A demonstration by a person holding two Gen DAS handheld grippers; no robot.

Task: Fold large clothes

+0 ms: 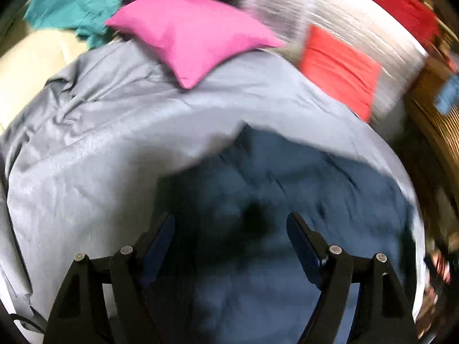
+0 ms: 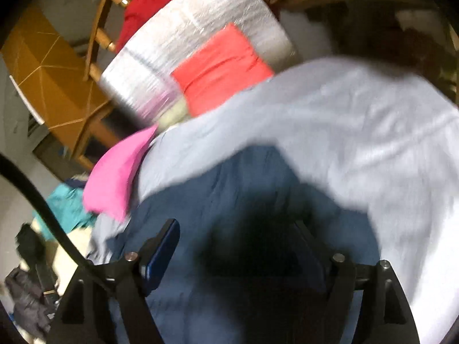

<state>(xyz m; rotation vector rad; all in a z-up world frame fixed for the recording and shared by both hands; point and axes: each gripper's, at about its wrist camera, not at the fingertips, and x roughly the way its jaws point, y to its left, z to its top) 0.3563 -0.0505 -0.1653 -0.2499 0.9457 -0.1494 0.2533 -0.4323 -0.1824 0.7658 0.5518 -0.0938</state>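
Both tools [image 1: 231,226] [image 2: 238,235] spread above navy garment [image 1: 287,177].

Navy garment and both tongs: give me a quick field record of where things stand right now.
garment: navy garment spread on the grey sheet
left tongs: open, nothing between them, above the navy cloth
right tongs: open, nothing held
on sheet: pink pillow at the far edge
beyond: coral folded cloth on a white cover
image quality: motion blur

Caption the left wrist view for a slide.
Left gripper, jaws open and empty, above a dark blue garment on a grey sheet, pink cushion behind.
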